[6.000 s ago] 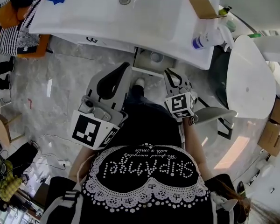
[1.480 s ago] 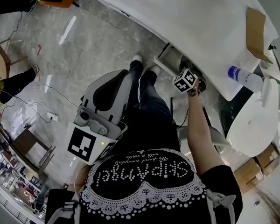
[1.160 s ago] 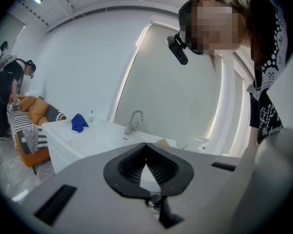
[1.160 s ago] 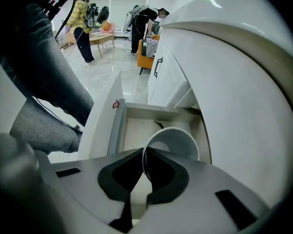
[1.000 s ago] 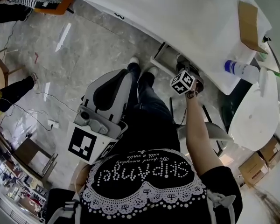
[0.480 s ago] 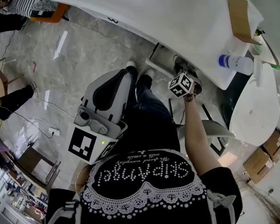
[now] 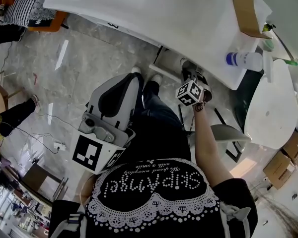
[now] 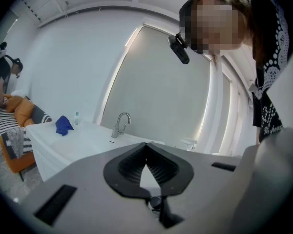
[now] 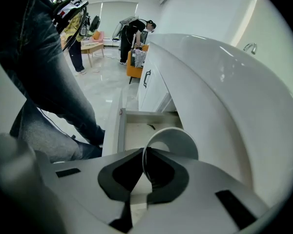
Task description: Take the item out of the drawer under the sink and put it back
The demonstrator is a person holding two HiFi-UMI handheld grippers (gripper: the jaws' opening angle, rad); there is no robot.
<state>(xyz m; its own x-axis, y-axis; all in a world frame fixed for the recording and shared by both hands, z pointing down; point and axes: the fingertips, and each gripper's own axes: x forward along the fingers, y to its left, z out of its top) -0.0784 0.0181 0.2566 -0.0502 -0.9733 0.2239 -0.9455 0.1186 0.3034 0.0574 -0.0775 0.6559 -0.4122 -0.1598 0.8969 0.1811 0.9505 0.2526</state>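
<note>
Reaching out from beside the person's legs, the right gripper (image 7: 187,69) has gone to the open drawer (image 7: 164,63) under the sink surface (image 7: 164,19). Its jaws are almost closed and pinch the thin rim of a white cup (image 9: 173,140), so the cup hangs on the right side of the jaws, over the drawer. Pinching the rim looks like the easy way to lift it. The left gripper (image 7: 134,78) has stayed back near the person's body, jaws closed on nothing, likely kept out of the way. The cup seems to be coming out and is not yet put back.
</note>
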